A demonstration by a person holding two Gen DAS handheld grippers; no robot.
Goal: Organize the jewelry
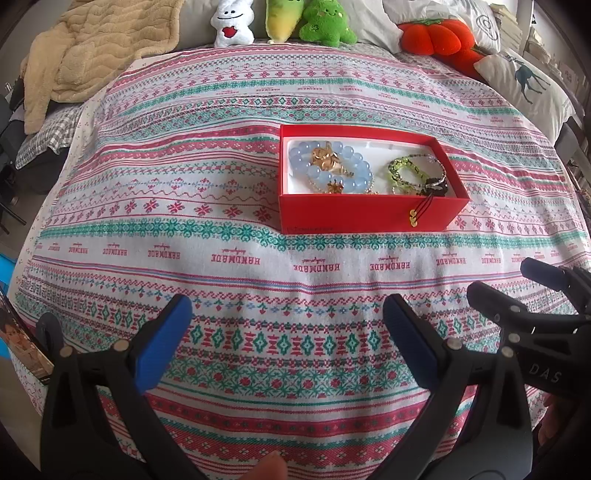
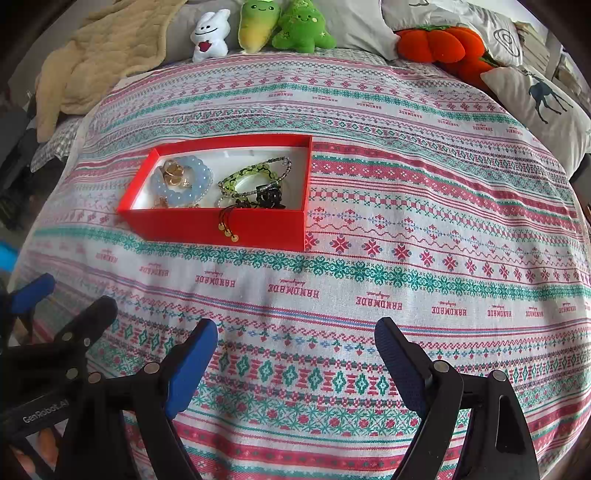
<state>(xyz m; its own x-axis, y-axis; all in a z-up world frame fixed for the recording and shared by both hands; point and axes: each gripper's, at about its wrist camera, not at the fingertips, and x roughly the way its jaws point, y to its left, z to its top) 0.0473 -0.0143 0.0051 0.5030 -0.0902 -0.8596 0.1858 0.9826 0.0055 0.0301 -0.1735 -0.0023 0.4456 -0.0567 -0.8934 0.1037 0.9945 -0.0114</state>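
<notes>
Left wrist view shows both tools, left tool (image 1: 286, 332) and right tool (image 2: 295, 354), spread wide and empty; judged best to tuck the dangling cord (image 1: 419, 210) into the red box (image 1: 365, 218).

We see patterned cloth (image 1: 221, 229); at its far edge white plush (image 1: 232, 23), green plushes (image 1: 325, 22), orange plush (image 1: 436, 37); beige blanket (image 1: 92, 48) at far-left corner.
</notes>
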